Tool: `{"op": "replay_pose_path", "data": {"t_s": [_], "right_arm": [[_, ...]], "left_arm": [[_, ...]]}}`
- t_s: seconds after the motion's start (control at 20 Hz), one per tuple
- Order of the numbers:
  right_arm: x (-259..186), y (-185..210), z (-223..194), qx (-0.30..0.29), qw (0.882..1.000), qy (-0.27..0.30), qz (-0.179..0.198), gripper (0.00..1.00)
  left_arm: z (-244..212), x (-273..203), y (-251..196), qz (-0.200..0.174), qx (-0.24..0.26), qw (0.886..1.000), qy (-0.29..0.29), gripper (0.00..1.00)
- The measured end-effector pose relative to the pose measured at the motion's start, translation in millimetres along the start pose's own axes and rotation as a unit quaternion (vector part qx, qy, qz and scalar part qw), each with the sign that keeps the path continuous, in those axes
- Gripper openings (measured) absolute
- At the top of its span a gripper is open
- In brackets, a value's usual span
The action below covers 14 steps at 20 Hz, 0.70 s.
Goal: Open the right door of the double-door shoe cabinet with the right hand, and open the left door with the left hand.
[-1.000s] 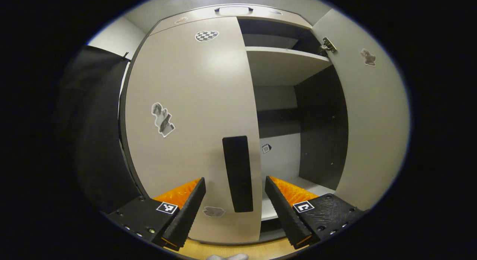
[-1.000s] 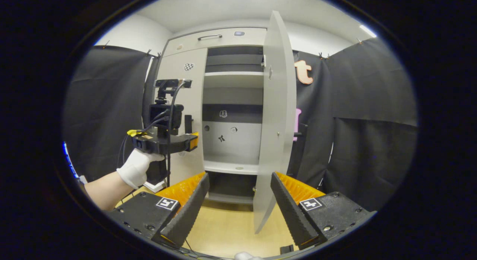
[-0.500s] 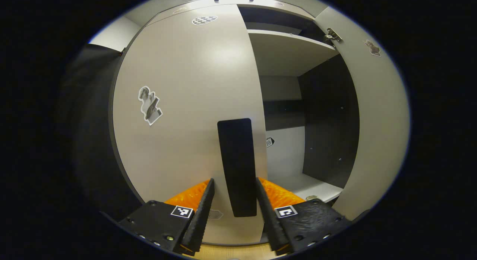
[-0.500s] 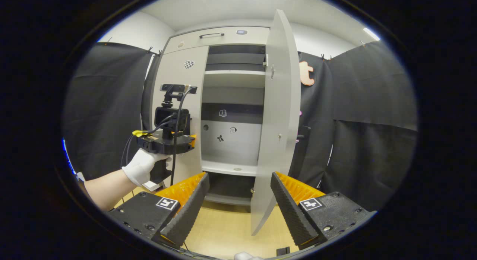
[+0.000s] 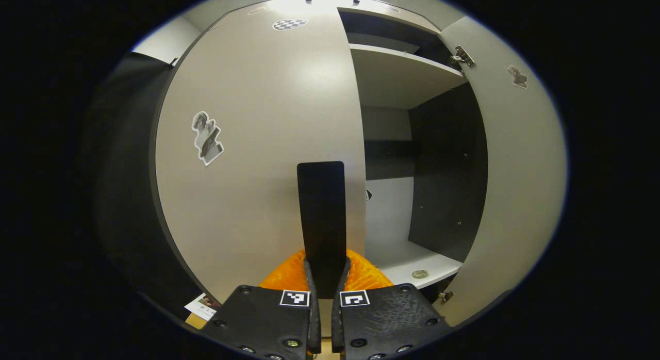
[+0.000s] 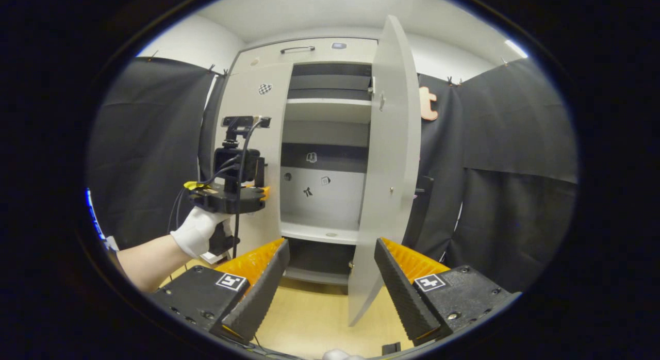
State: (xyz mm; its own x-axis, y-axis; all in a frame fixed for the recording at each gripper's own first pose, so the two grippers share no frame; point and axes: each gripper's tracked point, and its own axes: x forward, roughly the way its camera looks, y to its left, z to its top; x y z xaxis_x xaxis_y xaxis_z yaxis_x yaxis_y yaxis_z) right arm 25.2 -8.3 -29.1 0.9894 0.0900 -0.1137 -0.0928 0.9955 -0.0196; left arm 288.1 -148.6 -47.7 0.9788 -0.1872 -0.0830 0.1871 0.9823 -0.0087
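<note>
In the left gripper view, our left gripper [image 5: 326, 277] pinches the black handle [image 5: 322, 215] of the left door [image 5: 258, 159]; both fingers press against the handle's lower end, one on each side. The left door lies flat against the cabinet, closed, with a cut-out sticker [image 5: 207, 137] on its face and a checkered sticker [image 5: 289, 23] near its top. Just to the right of the door's edge the cabinet stands open: we see a pale shelf [image 5: 402, 74] up high, a dark side wall [image 5: 446, 164], and a lower shelf [image 5: 417, 259] with a small round object [image 5: 419, 274] lying on it. The right door [image 5: 515, 184] is swung out, its hinge [image 5: 460, 56] visible near the top.

In the right gripper view, our right gripper [image 6: 330, 277] is spread wide and holds nothing, well back from the cabinet above the wooden floor [image 6: 314, 318]. The right door [image 6: 389, 164] stands open, edge-on towards us. A white-gloved hand [image 6: 198, 231] holds the left gripper [image 6: 260, 187] up against the left door [image 6: 247, 159]. Small stickers [image 6: 308, 191] dot the cabinet's back panel, and a drawer handle [image 6: 297, 49] sits above the doors.
</note>
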Motion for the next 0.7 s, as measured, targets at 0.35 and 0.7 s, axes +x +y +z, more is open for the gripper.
{"op": "replay_pose_path", "data": {"t_s": [0.35,0.7], "right_arm": [[-19,13,-5,-0.005,1.000,-0.007,0.012,1.00],[-27,30,-7,-0.005,1.000,-0.009,0.028,1.00]], "left_arm": [[3,-23,-1,-0.024,-0.014,1.000,-0.005,0.04],[1,-46,11,-0.022,-0.012,1.000,-0.004,0.04]]}}
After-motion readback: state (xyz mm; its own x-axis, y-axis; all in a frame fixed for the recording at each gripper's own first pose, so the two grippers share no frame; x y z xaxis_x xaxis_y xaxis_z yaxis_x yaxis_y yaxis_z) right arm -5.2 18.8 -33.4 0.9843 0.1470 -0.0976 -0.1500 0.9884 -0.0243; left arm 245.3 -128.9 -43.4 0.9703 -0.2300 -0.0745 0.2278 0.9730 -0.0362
